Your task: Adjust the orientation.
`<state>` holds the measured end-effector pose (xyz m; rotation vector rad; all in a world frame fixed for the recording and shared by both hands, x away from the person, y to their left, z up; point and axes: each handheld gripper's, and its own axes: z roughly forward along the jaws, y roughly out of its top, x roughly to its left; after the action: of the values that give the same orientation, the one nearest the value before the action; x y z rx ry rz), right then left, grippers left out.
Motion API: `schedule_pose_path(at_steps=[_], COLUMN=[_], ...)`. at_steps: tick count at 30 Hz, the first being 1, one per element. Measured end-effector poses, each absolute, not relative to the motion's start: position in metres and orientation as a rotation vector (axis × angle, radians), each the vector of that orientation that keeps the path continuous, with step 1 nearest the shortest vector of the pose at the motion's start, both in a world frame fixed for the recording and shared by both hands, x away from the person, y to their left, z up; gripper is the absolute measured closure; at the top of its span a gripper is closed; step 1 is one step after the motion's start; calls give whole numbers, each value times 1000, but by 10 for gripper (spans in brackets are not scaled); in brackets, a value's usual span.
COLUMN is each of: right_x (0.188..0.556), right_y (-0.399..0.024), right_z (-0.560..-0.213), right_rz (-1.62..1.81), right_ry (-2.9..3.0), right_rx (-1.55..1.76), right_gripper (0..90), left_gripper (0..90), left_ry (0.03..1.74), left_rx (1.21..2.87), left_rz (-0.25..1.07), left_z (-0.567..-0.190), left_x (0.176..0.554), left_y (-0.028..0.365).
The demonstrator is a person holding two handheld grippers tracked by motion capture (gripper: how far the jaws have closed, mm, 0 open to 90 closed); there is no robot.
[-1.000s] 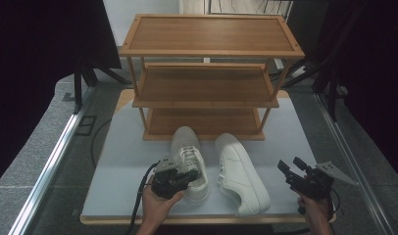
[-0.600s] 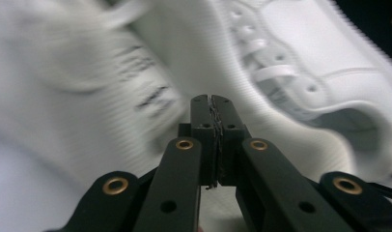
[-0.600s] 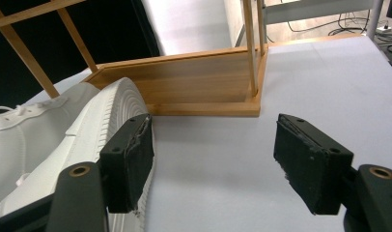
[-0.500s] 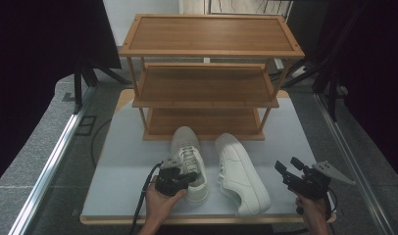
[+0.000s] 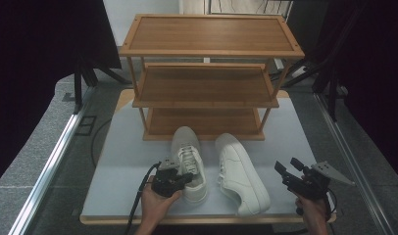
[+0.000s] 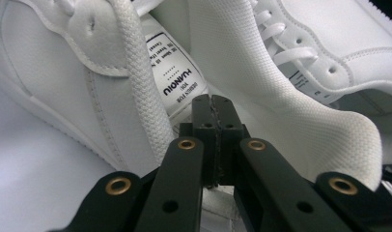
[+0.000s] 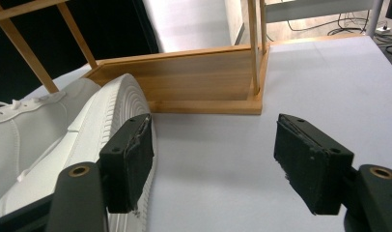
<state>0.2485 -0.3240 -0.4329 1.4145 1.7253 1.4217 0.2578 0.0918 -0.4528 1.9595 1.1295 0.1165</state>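
Observation:
Two white sneakers lie side by side on the table, toes toward the rack: the left sneaker and the right sneaker. My left gripper is at the heel end of the left sneaker. In the left gripper view its jaws are pressed together with nothing visible between them, their tips over the opening of that sneaker, in front of the tongue label. My right gripper hovers to the right of the right sneaker, open. In its own view the right gripper holds nothing, with the sneaker's sole beside one pad.
A three-shelf wooden rack stands behind the sneakers; its bottom shelf is bare. The pale table has free room on both sides of the sneakers. A metal rail runs along the left, with dark curtains beyond.

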Motion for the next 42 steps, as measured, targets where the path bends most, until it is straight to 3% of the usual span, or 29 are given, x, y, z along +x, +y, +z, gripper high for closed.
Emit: schedule_pose_path(at_steps=[28, 42], right_x=[246, 254], right_y=[-327, -317], right_z=[-433, -432], right_rz=[1387, 1387], right_ry=[1720, 1749], right_rx=[1423, 1401], right_gripper=[302, 300], left_gripper=[899, 618], left_ry=[1200, 1040], left_rx=[1988, 1922], left_rz=[68, 90], left_z=[-446, -432], left_x=[251, 238], left_y=[163, 169])
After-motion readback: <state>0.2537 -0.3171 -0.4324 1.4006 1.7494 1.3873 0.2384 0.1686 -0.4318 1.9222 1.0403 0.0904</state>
